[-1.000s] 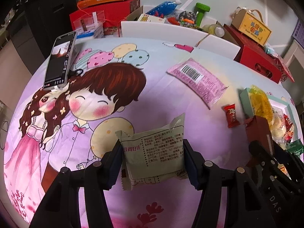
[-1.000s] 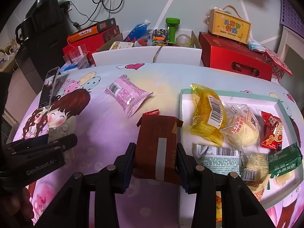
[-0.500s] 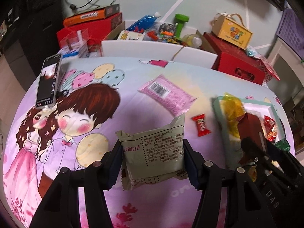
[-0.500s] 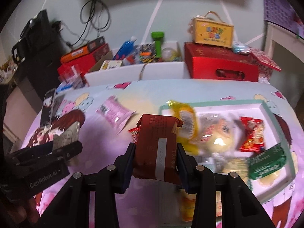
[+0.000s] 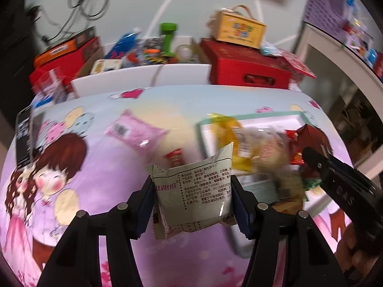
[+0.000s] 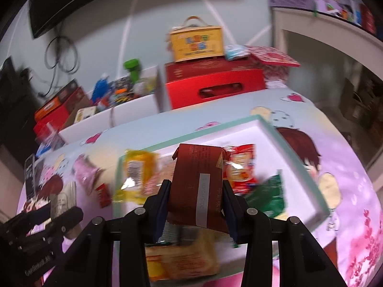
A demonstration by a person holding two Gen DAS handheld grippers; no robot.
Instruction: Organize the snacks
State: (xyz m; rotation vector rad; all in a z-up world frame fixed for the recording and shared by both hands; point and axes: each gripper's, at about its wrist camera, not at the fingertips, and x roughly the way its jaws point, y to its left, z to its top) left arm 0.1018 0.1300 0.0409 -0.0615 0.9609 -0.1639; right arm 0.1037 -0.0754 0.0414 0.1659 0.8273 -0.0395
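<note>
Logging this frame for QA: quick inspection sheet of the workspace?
Surface: cartoon-print cloth.
Job's things: white tray holds several snack packs; pink packet and small red packet lie loose on the cloth.
Clutter: phone at the cloth's left edge.
Grippers: left gripper shut on grey packet; right gripper shut on brown packet over the tray.
Cables: black loops on the wall.
Surroundings: red box, yellow carton, green dumbbell.
</note>
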